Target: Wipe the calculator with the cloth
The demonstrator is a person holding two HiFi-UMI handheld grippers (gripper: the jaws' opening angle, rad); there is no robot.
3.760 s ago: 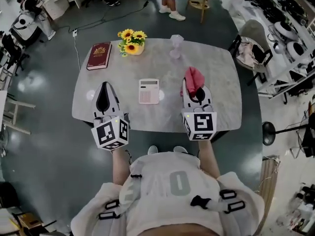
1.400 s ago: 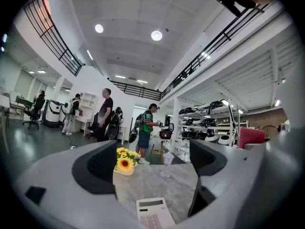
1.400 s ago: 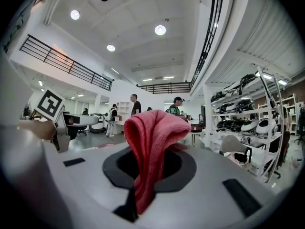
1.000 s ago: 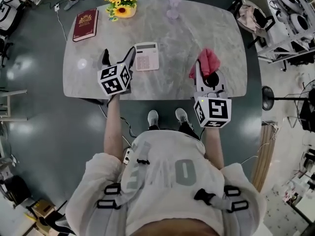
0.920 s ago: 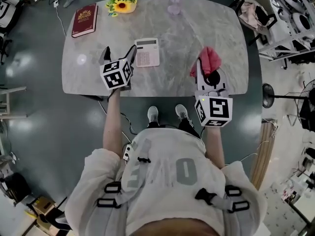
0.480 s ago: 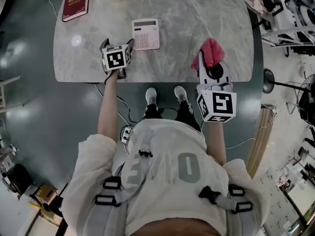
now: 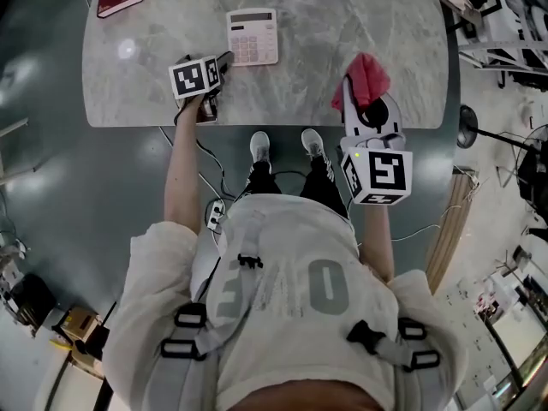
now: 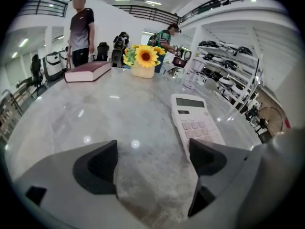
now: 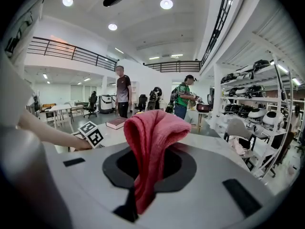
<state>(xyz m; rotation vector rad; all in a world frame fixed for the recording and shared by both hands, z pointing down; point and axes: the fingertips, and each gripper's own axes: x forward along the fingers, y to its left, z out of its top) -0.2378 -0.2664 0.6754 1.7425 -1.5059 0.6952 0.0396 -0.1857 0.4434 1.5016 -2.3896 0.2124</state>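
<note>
Head view: a pink cloth (image 7: 366,75) is clamped in the right gripper (image 7: 360,101); the left gripper (image 8: 152,163) is spread beside the calculator (image 7: 252,36).

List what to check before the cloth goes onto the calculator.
1. Grip: the pink cloth is pinched in the shut jaws of the right gripper. Ok.
2. Free tool: the left gripper has its jaws apart with nothing between them. Ok.
3. Target: the calculator lies flat on the table, keys up. Ok.
4. Bracing: one left jaw sits near the calculator's corner. Contact: cannot tell.
5. Cloth over the calculator: no, it is well to the right. Not ok.
</note>
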